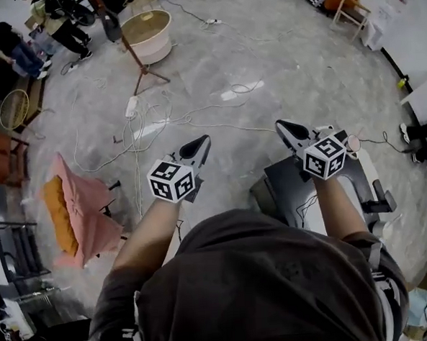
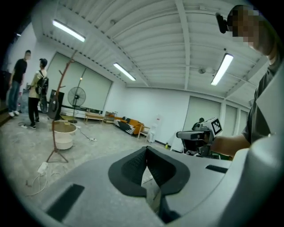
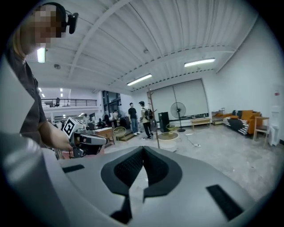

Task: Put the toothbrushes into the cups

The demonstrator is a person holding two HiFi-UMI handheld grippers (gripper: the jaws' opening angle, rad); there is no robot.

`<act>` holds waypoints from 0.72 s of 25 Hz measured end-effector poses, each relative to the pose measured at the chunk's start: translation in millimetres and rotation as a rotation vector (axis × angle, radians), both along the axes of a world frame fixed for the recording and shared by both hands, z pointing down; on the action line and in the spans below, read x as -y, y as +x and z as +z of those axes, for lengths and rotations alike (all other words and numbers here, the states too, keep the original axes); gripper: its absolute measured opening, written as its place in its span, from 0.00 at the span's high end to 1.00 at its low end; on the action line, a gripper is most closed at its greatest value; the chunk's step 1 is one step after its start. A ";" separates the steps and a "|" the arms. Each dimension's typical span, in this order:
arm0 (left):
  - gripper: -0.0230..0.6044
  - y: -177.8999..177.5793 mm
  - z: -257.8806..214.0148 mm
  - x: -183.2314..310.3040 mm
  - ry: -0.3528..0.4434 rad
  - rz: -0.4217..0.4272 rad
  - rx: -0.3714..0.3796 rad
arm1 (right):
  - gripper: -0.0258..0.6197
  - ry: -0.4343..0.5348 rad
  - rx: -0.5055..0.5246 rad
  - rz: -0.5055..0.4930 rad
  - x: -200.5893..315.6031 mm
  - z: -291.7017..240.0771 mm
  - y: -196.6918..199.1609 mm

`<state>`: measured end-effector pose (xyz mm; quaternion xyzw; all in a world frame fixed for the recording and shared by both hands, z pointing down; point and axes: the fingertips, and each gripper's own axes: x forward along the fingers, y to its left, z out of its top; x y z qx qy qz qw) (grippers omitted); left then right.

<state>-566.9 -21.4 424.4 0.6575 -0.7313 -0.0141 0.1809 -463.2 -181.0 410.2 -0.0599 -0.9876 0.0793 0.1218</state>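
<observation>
No toothbrush or cup shows in any view. In the head view my left gripper (image 1: 203,142) and right gripper (image 1: 284,126) are held out side by side over a grey concrete floor, each with its marker cube behind it. In the left gripper view the left gripper (image 2: 146,151) has its dark pads meeting at the tips with nothing between them, and the right gripper (image 2: 195,135) hangs in the air to the right. The right gripper view shows the right gripper (image 3: 143,153) closed tip to tip and empty, with the left gripper (image 3: 88,140) at the left.
White cables and a power strip (image 1: 132,106) trail over the floor. A round cream tub (image 1: 147,33) stands by a wooden coat stand (image 1: 139,62). A pink cloth (image 1: 82,210) drapes a chair at the left. A dark stand (image 1: 294,186) sits below the right gripper. People (image 1: 11,45) stand far left.
</observation>
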 end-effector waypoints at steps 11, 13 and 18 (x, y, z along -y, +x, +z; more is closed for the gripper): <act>0.95 -69.0 1.4 -226.4 0.000 -0.358 -0.015 | 0.97 0.017 -0.037 -0.376 -197.4 4.9 -132.9; 0.95 -73.6 2.2 -250.2 0.000 -0.389 -0.022 | 0.97 0.017 -0.045 -0.407 -219.0 8.4 -141.4; 0.95 -80.0 6.2 -281.7 0.000 -0.419 -0.033 | 0.97 -0.010 -0.061 -0.430 -248.3 17.3 -152.9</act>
